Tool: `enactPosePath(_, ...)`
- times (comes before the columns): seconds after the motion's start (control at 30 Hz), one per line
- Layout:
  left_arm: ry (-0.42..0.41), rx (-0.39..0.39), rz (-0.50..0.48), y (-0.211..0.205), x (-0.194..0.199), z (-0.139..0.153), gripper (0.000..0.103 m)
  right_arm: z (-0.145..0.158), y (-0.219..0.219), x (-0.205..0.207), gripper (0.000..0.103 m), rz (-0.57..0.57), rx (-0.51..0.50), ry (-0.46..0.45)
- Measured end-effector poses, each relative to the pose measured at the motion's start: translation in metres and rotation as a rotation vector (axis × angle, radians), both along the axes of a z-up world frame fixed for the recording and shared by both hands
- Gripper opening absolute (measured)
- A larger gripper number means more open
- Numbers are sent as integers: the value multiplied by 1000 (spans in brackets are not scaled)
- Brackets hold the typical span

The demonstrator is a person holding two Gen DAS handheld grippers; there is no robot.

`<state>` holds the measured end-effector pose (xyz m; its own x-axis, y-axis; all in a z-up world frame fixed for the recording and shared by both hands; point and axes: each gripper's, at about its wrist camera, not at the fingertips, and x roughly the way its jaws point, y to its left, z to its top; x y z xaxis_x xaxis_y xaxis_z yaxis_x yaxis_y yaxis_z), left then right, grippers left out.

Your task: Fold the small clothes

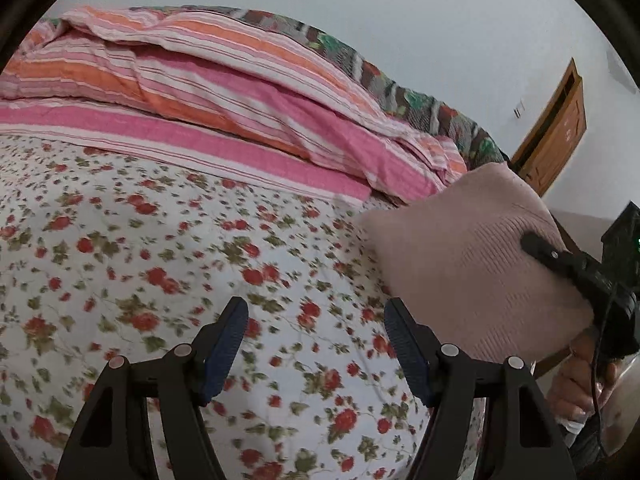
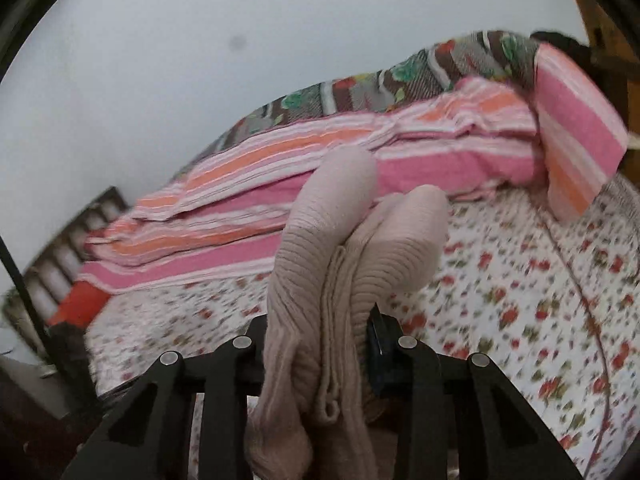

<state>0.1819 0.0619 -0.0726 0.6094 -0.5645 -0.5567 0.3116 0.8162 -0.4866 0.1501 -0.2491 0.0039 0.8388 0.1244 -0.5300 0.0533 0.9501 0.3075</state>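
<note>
A ribbed, pale pink knit garment [image 2: 340,264] bulges in soft rounded folds, raised above the floral bed sheet [image 1: 160,264], clamped in the right tool [image 2: 320,344]. The left tool [image 1: 316,344] gapes wide, holding nothing, over the sheet. Striped quilt [image 1: 224,96] behind.

Open floral bed sheet [image 1: 160,240] lies bare btwn and ahead of left gripper [image 1: 316,344] fingers. Striped quilt [image 1: 224,100] blocks far side along wall. Pink knit garment [image 1: 472,256] w/ right gripper [image 1: 560,260] crowds right edge.
</note>
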Motion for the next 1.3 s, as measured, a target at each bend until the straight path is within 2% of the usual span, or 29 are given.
enactPosePath(0.1, 8, -9, 25, 12, 4, -1, 68, 1, 9, 25, 33, -28, 35, 13)
enactPosePath(0.17, 11, -5, 35, 18, 6, -2, 68, -4, 14, 40, 33, -14, 104, 19)
enactPosePath(0.33, 28, 31, 43, 27, 5, -10, 68, -40, 16, 63, 33, 109, 433, -16)
enactPosePath(0.37, 36, 43, 41, 27, 4, -13, 68, -51, 13, 65, 34, 106, 461, -10)
enactPosePath(0.43, 56, 68, 36, 27, -1, -22, 68, -85, 3, 75, 35, 76, 464, 71)
enactPosePath(0.53, 68, 93, 7, 24, -10, -34, 68, -142, -16, 87, 37, 9, 485, 261)
enactPosePath(0.6, 86, 105, -12, 19, -16, -42, 68, -154, -31, 81, 43, 18, 513, 244)
enactPosePath(0.67, 98, 116, -51, 10, -22, -47, 68, -146, -35, 74, 46, 19, 462, 232)
enactPosePath(0.77, 80, 159, -105, -7, -34, -51, 67, -121, -27, 57, 47, 31, 260, 190)
enactPosePath(0.87, 56, 222, -103, -24, -40, -53, 67, -102, -22, 36, 47, 53, 145, 154)
enactPosePath(0.93, 50, 257, -89, -32, -40, -55, 67, -92, -21, 15, 48, 72, 104, 113)
enactPosePath(1.03, 41, 264, -97, -43, -41, -56, 52, -87, -17, -6, 48, 127, 90, 89)
enactPosePath(1.17, 50, 270, -102, -55, -39, -58, 23, -88, -2, -8, 48, 198, 121, 86)
enactPosePath(1.2, 47, 261, -89, -54, -38, -57, 16, -91, 3, -5, 46, 199, 111, 98)
enactPosePath(1.23, 42, 236, -78, -50, -37, -55, 14, -96, 8, -1, 39, 190, 91, 120)
enactPosePath(1.27, 33, 195, -59, -42, -36, -51, 12, -100, 11, 2, 8, 180, 72, 145)
enactPosePath(1.3, 23, 159, -34, -32, -36, -47, 12, -102, 14, 2, 8, 190, 78, 155)
